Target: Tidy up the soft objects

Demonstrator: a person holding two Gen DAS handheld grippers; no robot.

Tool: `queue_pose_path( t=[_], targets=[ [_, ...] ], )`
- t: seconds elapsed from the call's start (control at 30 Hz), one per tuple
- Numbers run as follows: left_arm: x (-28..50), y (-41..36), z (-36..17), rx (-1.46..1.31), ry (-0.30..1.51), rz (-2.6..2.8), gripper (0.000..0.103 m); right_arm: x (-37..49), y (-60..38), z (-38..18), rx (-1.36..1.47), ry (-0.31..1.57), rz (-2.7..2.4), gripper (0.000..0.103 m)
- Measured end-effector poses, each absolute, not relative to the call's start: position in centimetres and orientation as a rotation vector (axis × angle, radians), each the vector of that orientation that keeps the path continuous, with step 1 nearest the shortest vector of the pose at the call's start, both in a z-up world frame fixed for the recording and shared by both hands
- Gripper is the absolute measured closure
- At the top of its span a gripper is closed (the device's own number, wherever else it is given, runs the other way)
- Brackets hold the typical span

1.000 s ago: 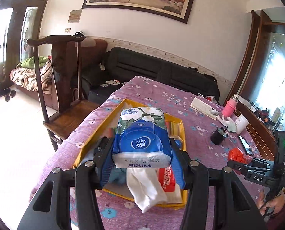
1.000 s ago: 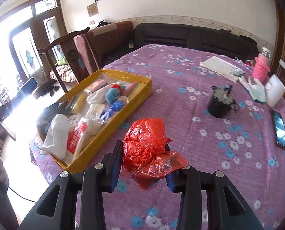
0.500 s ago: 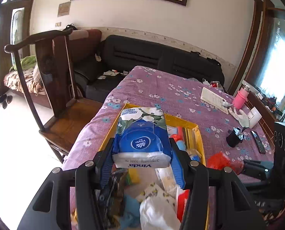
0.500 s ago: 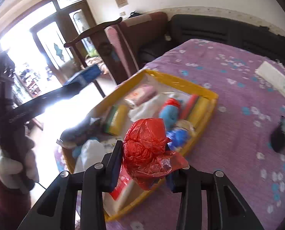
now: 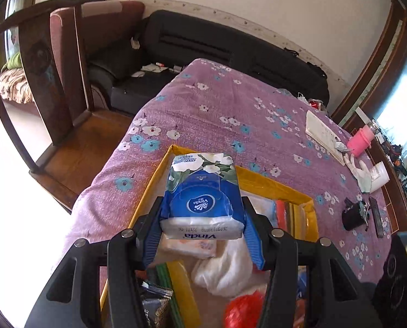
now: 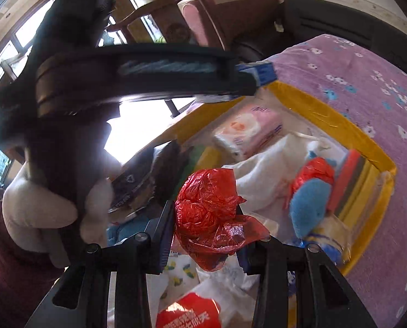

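The left gripper (image 5: 202, 218) is clamped on a blue and white Vinda tissue pack (image 5: 202, 194), its blue pads pressing both long sides, and it carries the pack above the far end of a yellow tray (image 5: 280, 187) that sits on a table under a purple floral cloth (image 5: 225, 114). Directly below the pack lie a pink and white tissue packet (image 5: 188, 244) and a crumpled white plastic bag (image 5: 225, 268). Out beyond the tray to the right of this gripper are a pink cup (image 5: 360, 140), a white glove (image 5: 360, 170) and a small black pot (image 5: 352, 217). The right gripper (image 6: 207, 218) is closed on a crumpled red plastic bag (image 6: 209, 213), held over the middle of the same tray (image 6: 326, 114). Under and ahead of it lies a white cloth (image 6: 269, 169); to its right are a blue plush toy (image 6: 308, 205) and a stack of coloured sponges (image 6: 351, 188). Ahead and slightly right of centre lies the same tissue packet (image 6: 248, 129). To the upper left of the right gripper, the left gripper crosses the view, blurred, gripped by a white-gloved hand (image 6: 44, 205).
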State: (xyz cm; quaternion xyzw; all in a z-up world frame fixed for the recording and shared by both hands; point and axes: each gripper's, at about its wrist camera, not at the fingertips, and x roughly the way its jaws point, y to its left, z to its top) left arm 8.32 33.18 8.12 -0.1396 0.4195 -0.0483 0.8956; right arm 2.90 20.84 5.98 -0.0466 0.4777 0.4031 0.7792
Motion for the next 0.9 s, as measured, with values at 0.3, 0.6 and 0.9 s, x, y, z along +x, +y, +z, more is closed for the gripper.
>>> queue_pose_path(
  t=[0.3, 0.6, 0.9],
  targets=[
    [9.3, 33.5, 7.4, -0.322, 0.874, -0.08, 0.03, 3.4, 22.9, 4.9, -0.169, 1.047, 0.867, 0.051],
    [6.4, 34.6, 10.2, -0.356, 0.801, -0.065, 0.02, 2.8, 19.7, 6.7, -0.071, 1.013, 0.85, 0.032],
    [-0.6, 29.8, 13.2, -0.162, 0.677, 0.014, 0.01, -0.7, 13.8, 9.3, -0.011, 0.937, 0.764, 0.027]
  ],
)
